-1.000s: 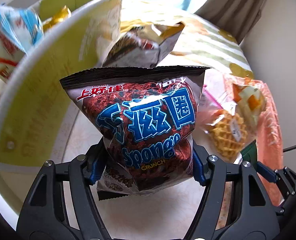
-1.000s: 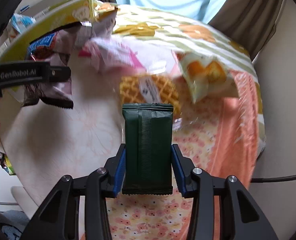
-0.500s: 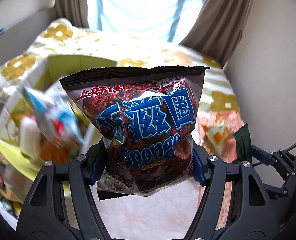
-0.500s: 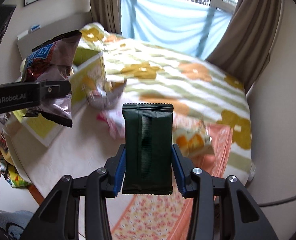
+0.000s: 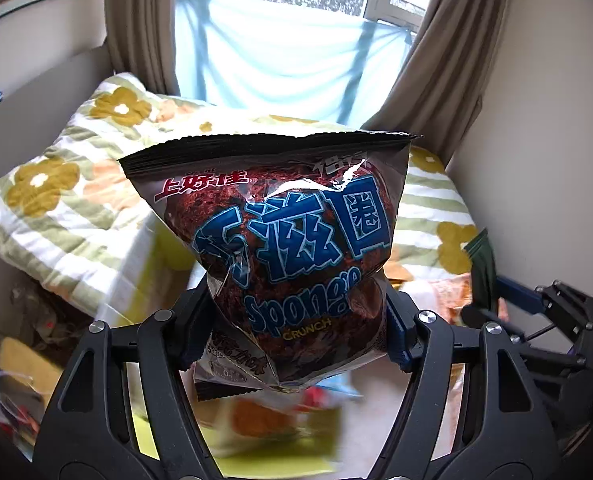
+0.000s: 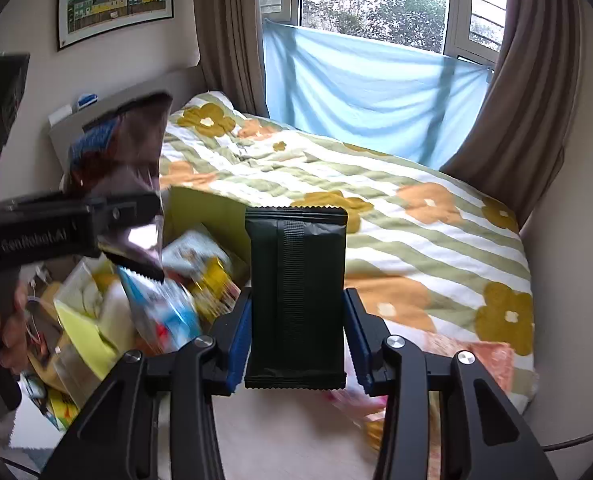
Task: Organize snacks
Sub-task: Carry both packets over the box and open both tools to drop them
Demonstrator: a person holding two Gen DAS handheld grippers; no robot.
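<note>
The left gripper clamps a puffy brown foil Sponge Crunch snack bag; the right gripper pinches a flat dark green sealed packet. Both snacks hang in the air. Below and left of the right gripper, a yellow-green cardboard box already holds several packets, so these two look next to go in. A few blurred snacks lie beneath the right gripper.

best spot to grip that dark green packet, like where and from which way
Across its lower half, pinching the two long edges from the sides, as the right gripper does now. The dark green packet is flat and stands upright, so a low side pinch clears its crimped top seal.
</note>
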